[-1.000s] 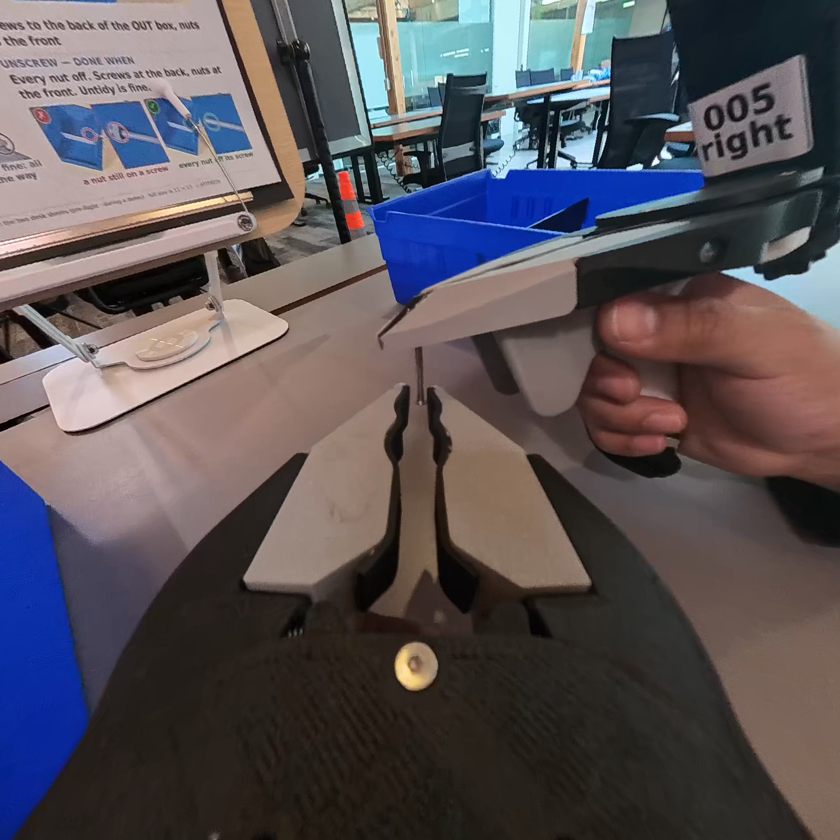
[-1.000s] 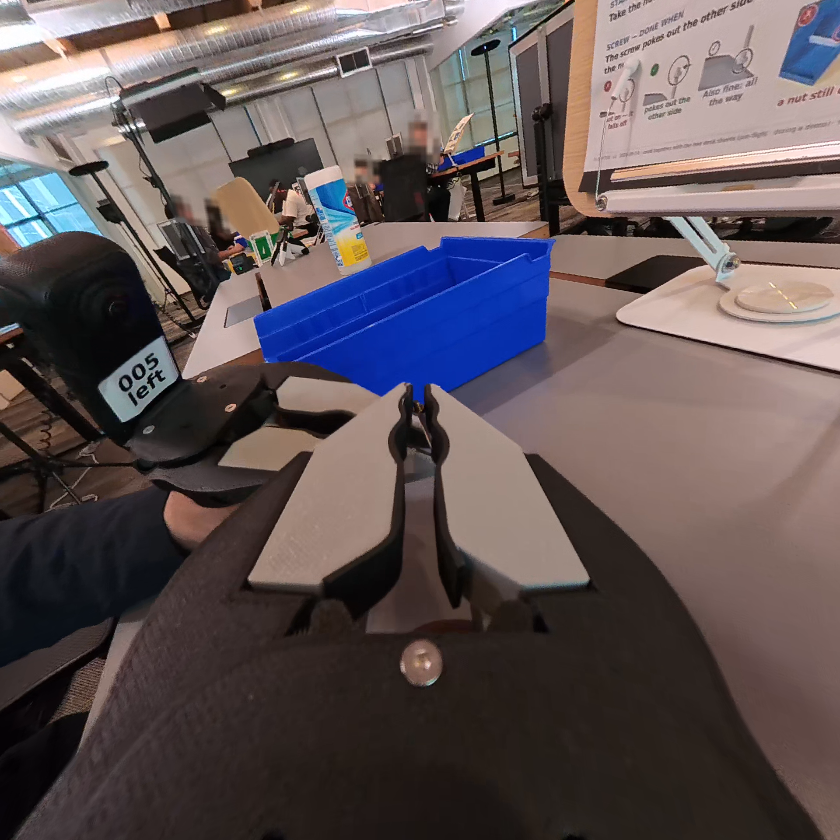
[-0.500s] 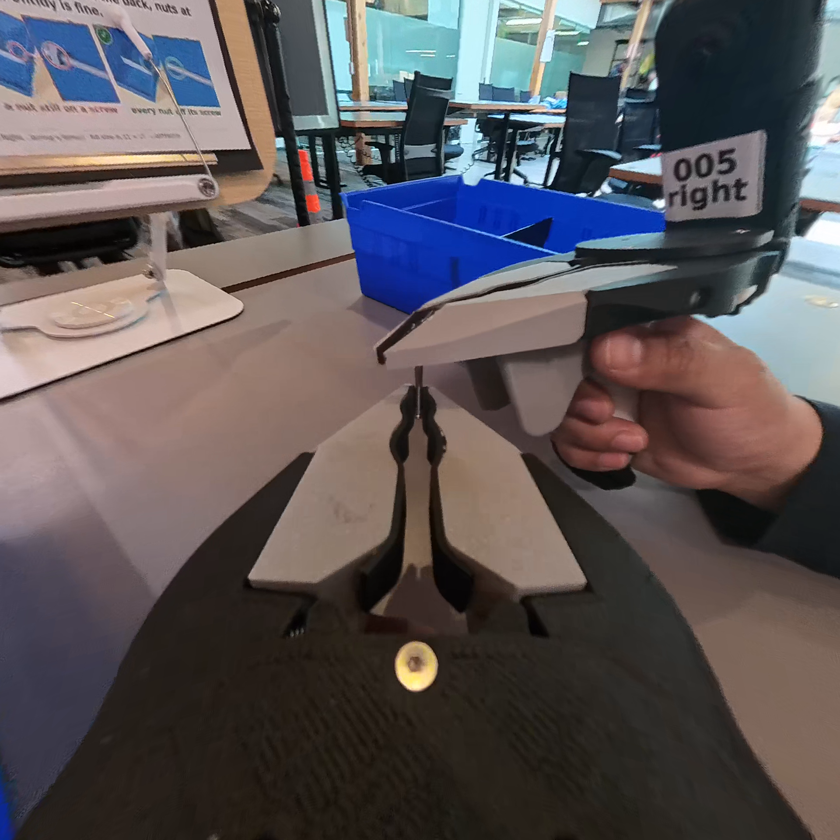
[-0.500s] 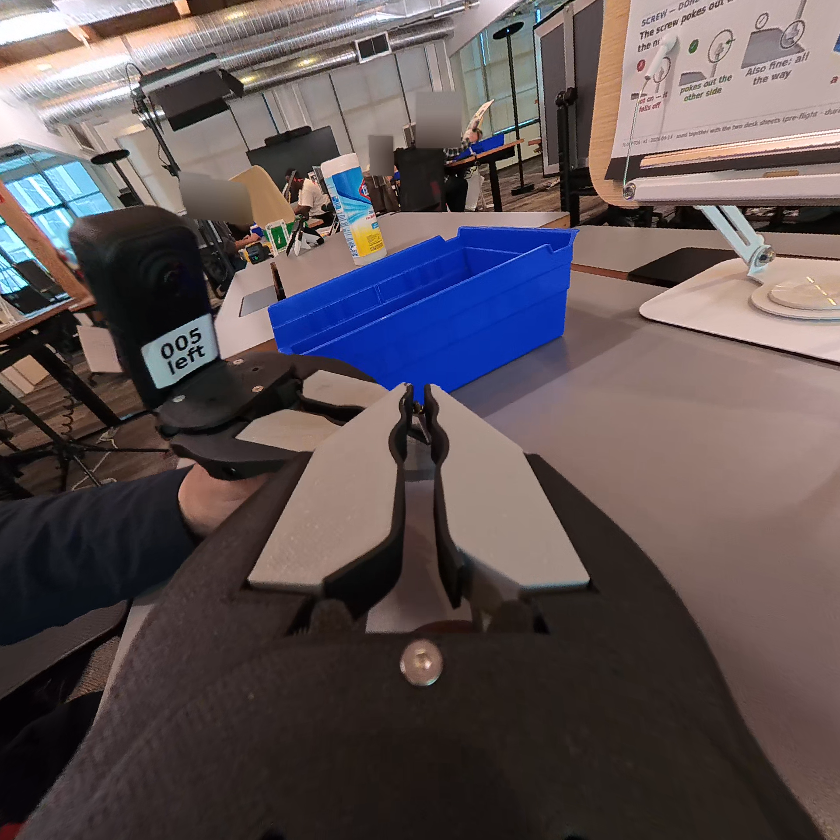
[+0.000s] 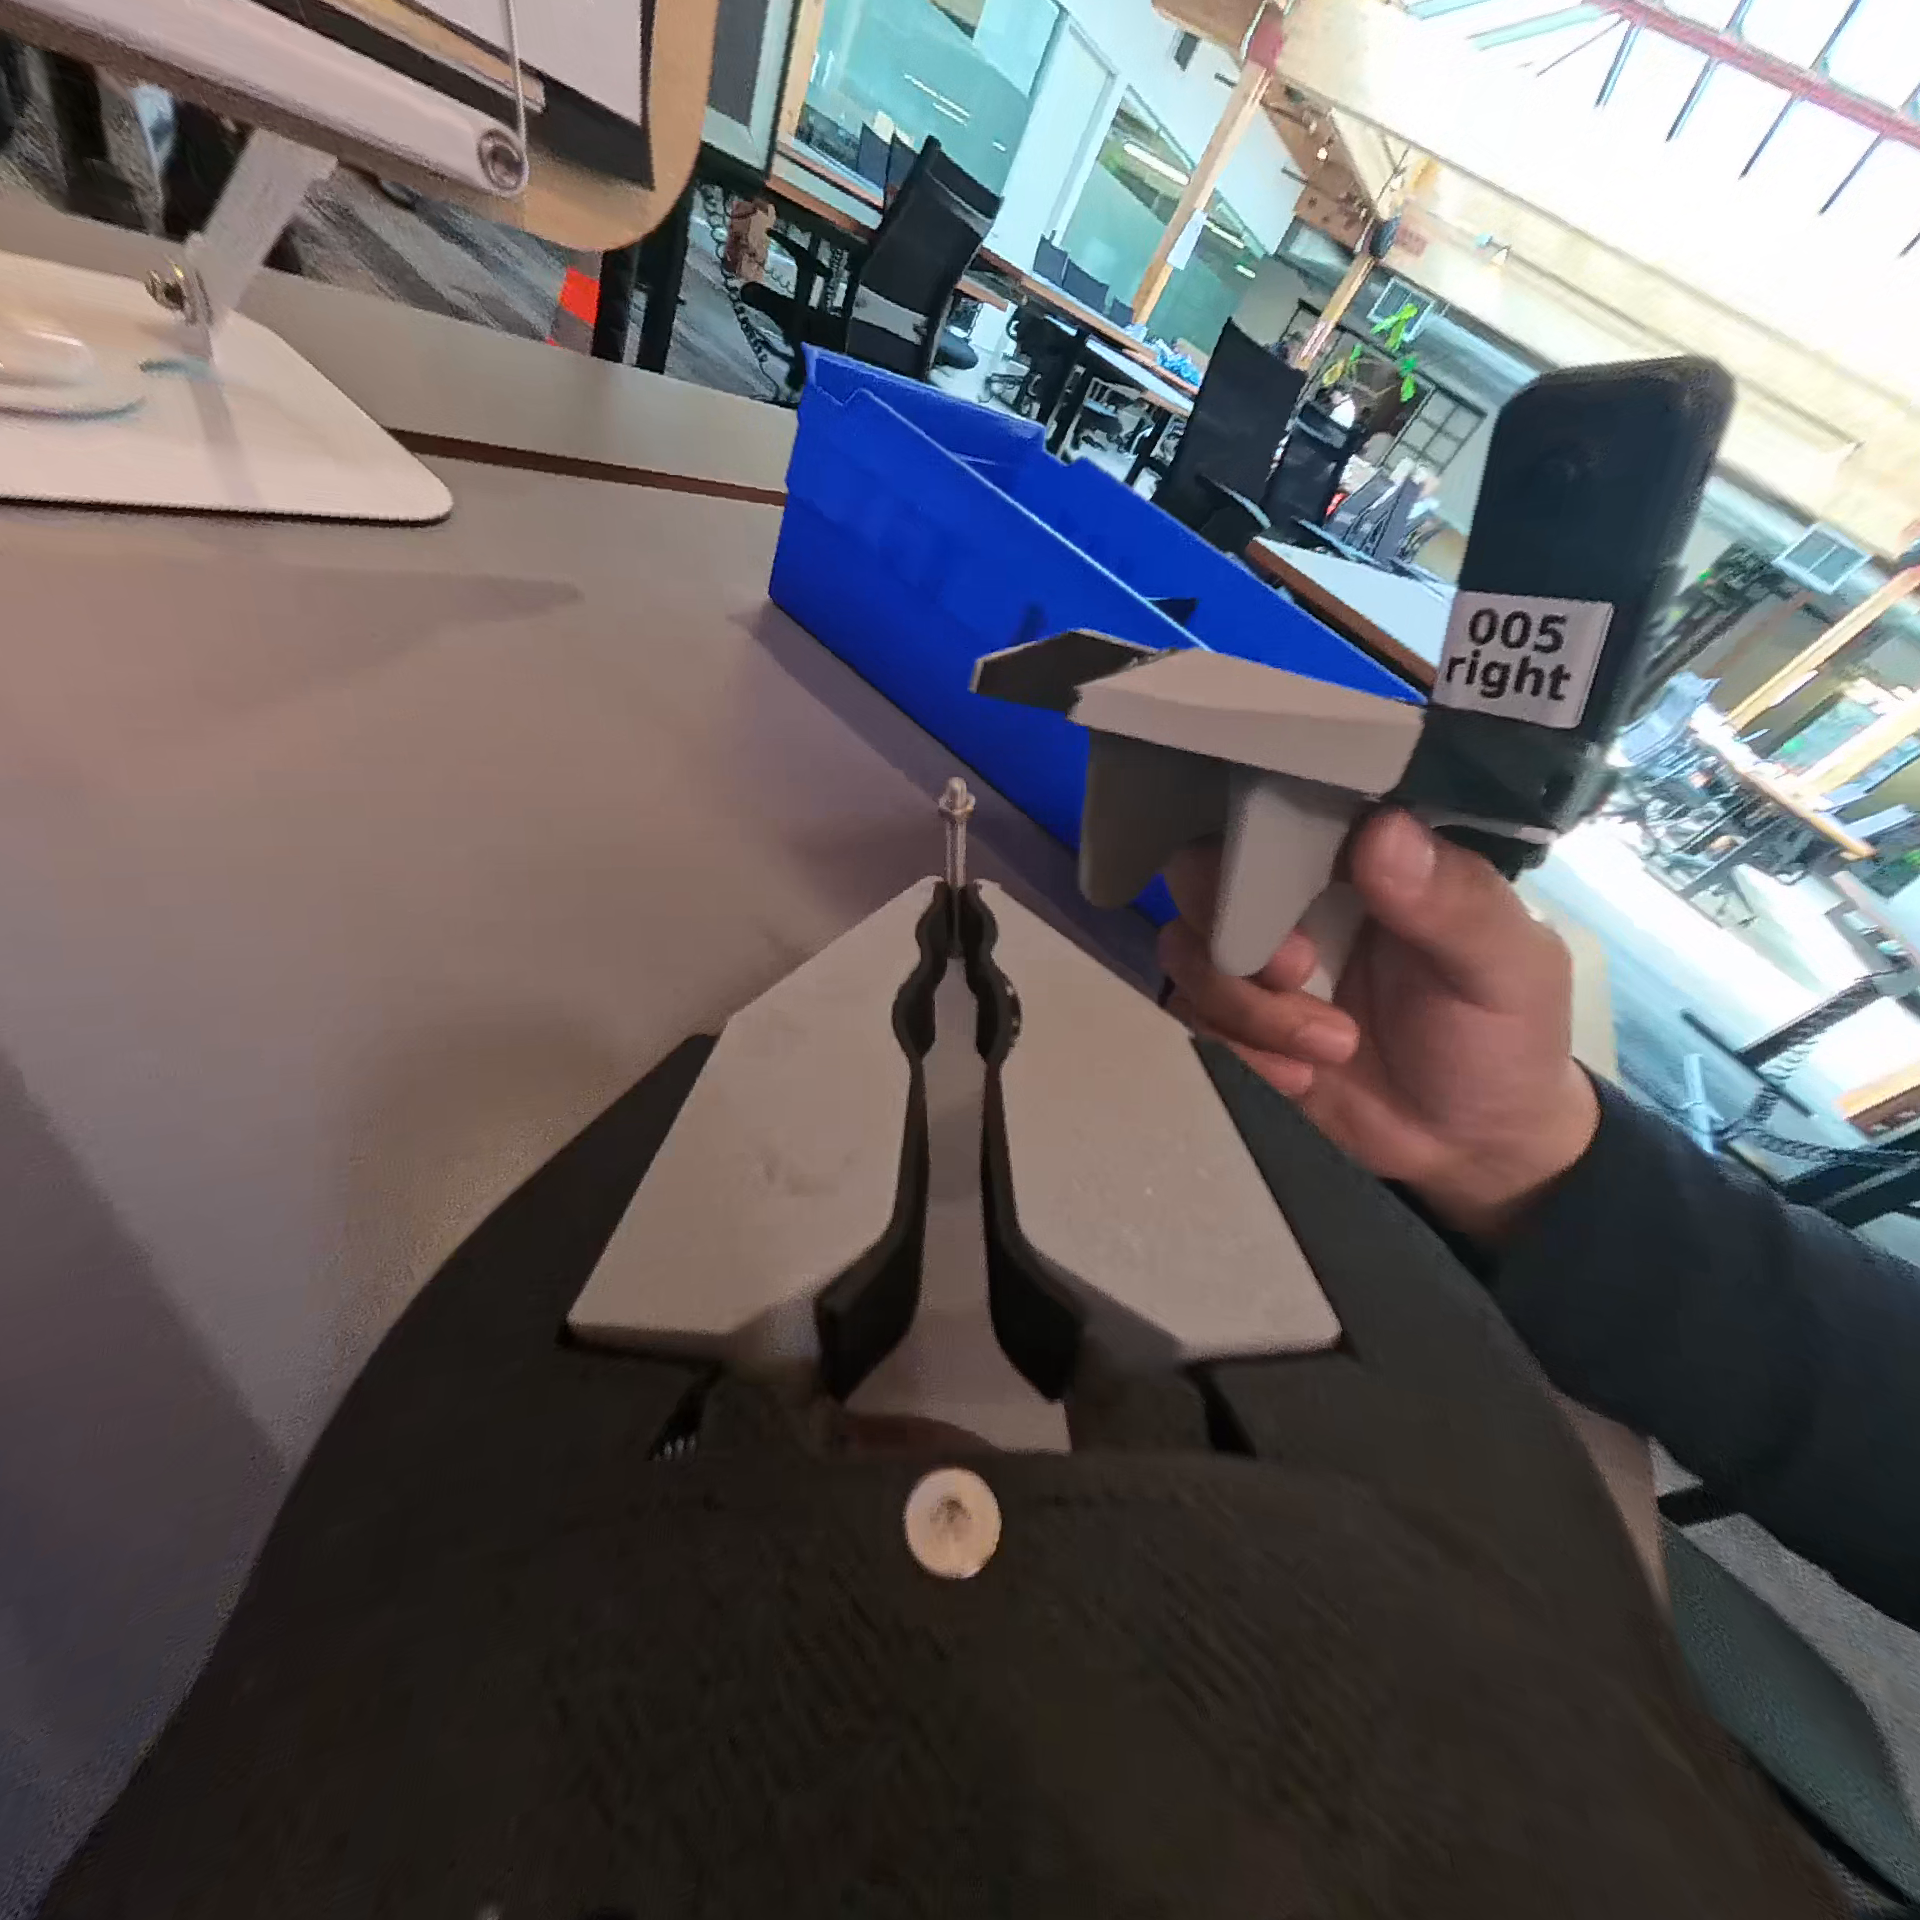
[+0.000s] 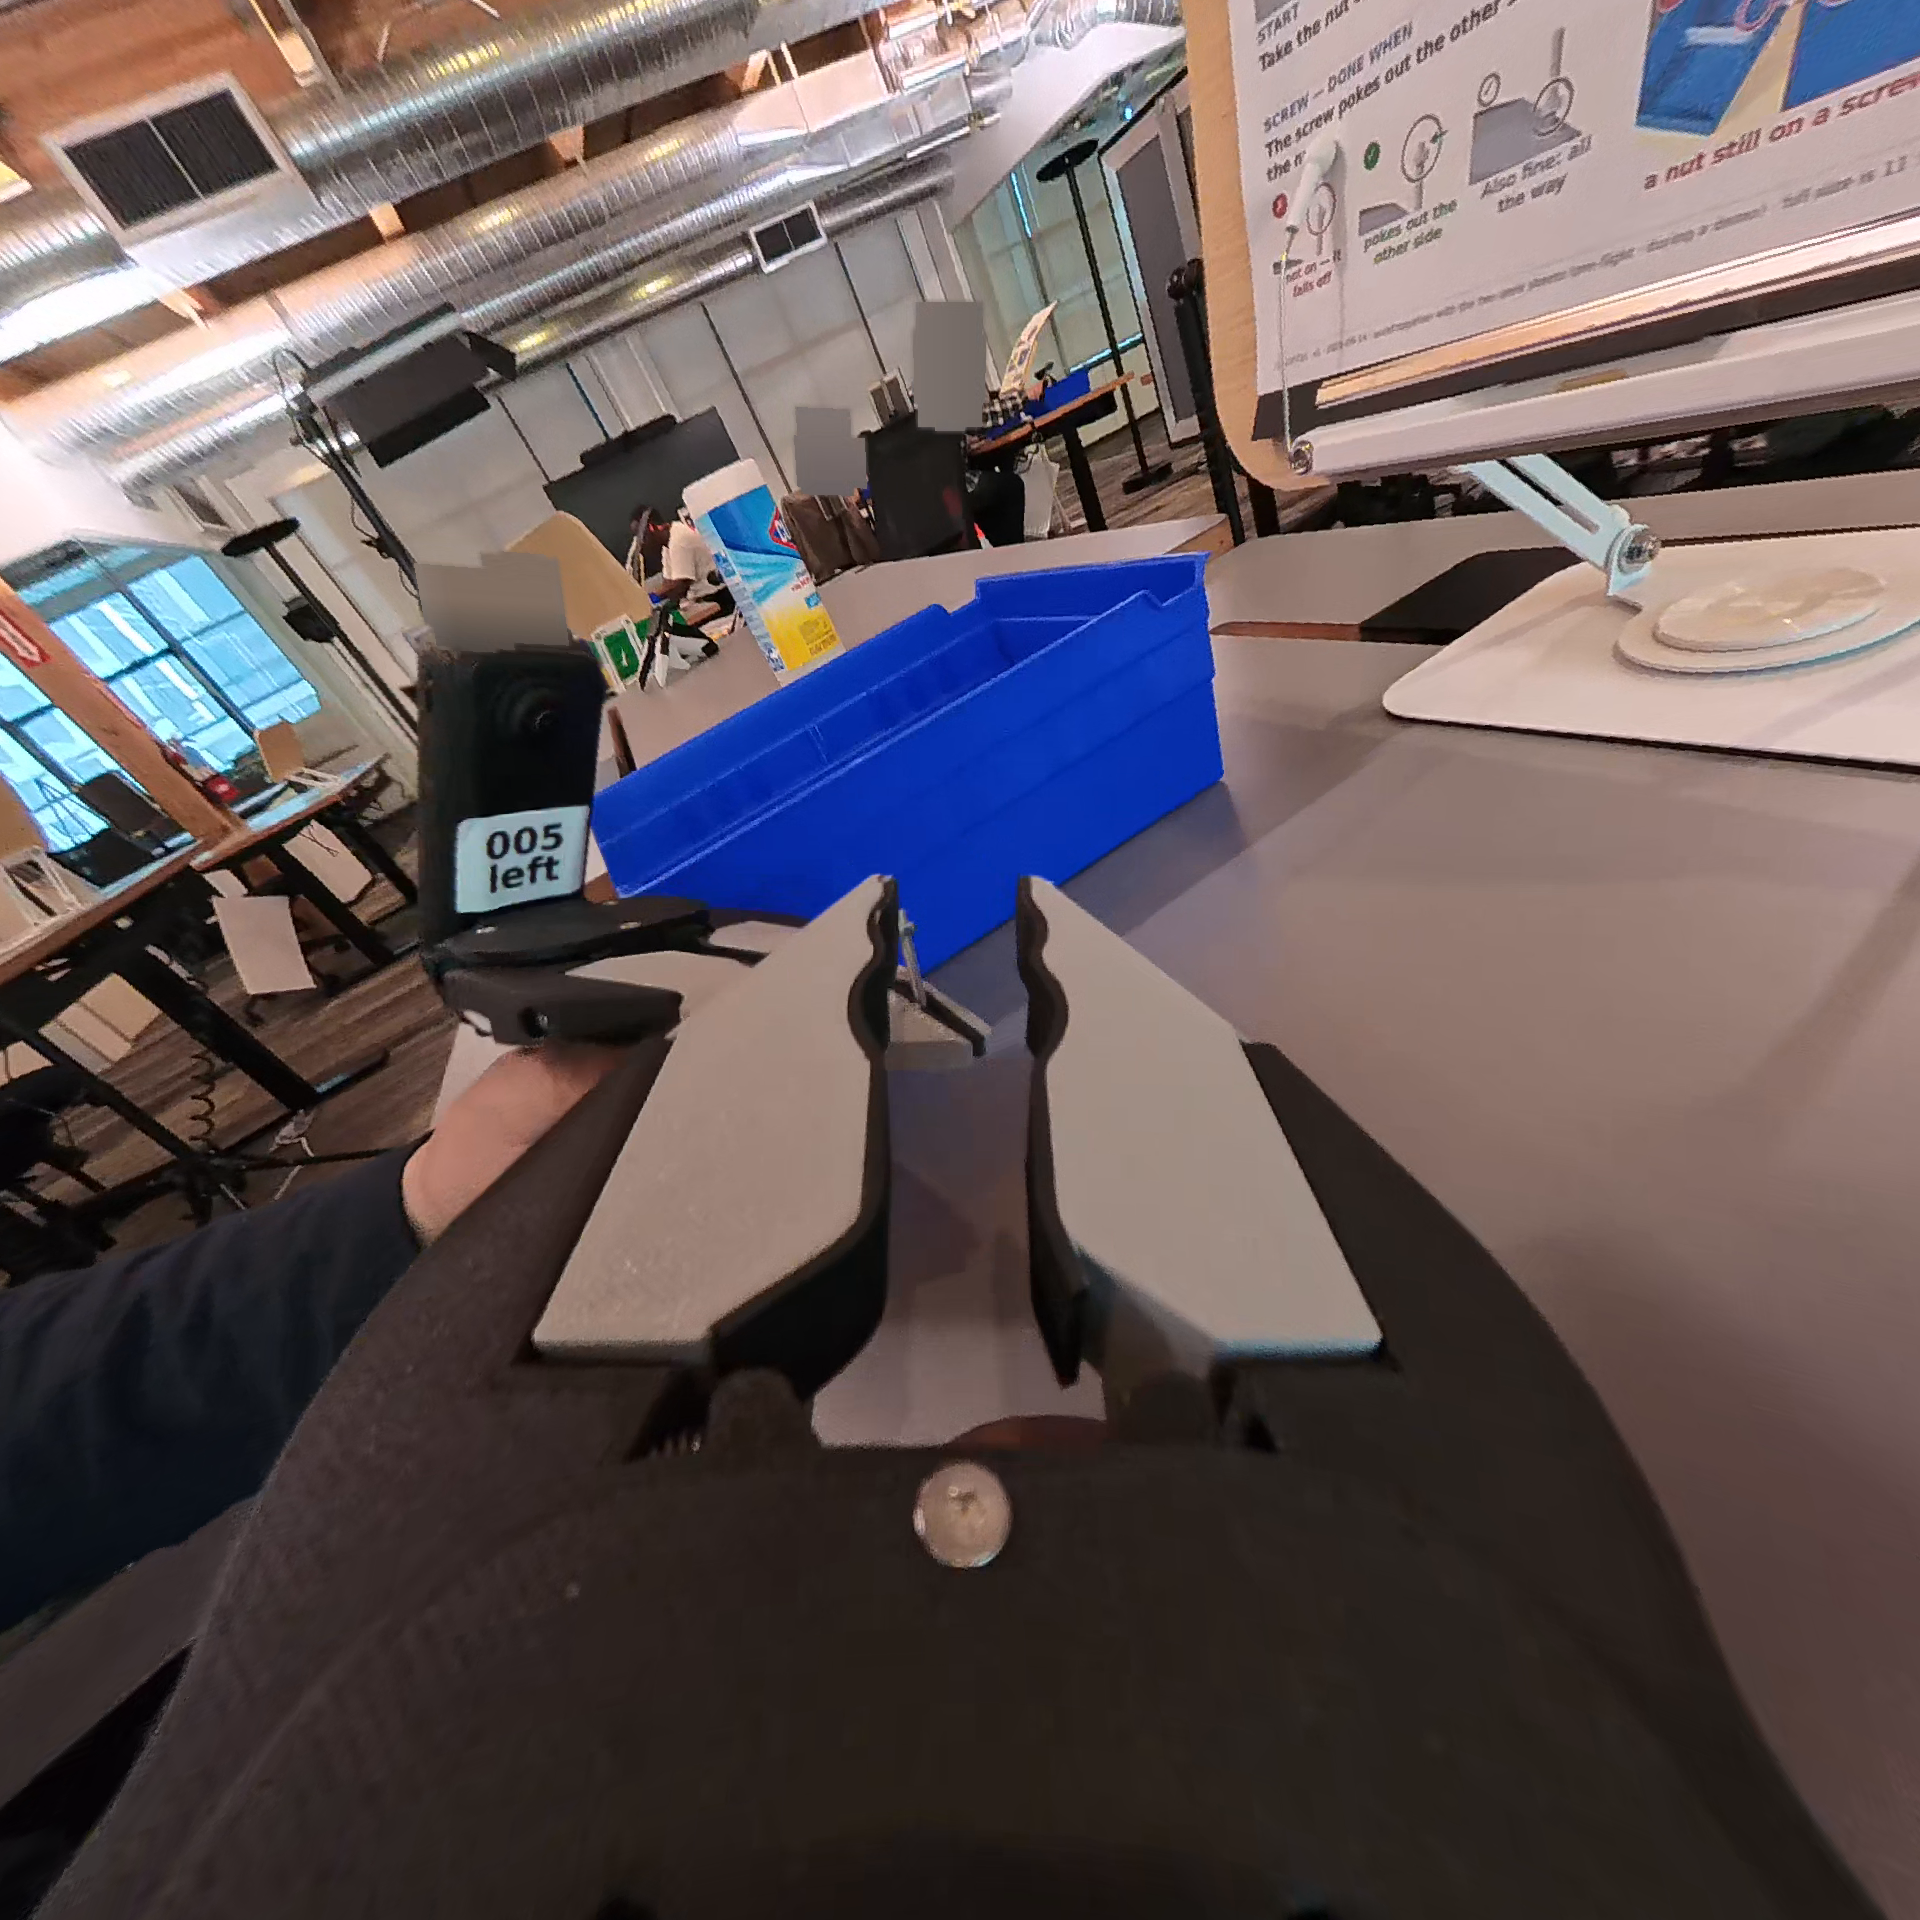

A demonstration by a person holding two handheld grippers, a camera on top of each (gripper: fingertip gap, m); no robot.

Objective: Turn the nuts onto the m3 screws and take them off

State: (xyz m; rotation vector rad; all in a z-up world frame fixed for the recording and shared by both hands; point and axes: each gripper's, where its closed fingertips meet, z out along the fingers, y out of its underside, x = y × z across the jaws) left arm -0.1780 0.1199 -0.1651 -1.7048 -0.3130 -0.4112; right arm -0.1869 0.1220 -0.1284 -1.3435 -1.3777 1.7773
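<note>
My left gripper [image 5: 956, 902] is shut on a thin m3 screw [image 5: 954, 852] that stands upright out of its tips, with a small nut [image 5: 954, 798] on the screw's top end. My right gripper [image 6: 951, 914] is open and empty. In the left wrist view it [image 5: 1049, 681] hangs to the upper right of the screw, clear of it, held by a hand [image 5: 1392, 997]. In the right wrist view the screw [image 6: 912, 961] and the left gripper's tips [image 6: 935, 1029] show between my open fingers, farther off.
A blue bin [image 5: 1018, 582] stands on the grey table [image 5: 364, 748] behind the grippers; another blue bin [image 6: 935, 738] shows in the right wrist view. A white stand base [image 6: 1704, 675] with an instruction board [image 6: 1579, 177] is at the back. A wipes canister [image 6: 764, 577] stands beyond. The tips of both grippers are at nearly the same place.
My right gripper has opened, let go of the nut at the screw's top and pulled back up and to the right. The left gripper still holds the screw and has tilted.
</note>
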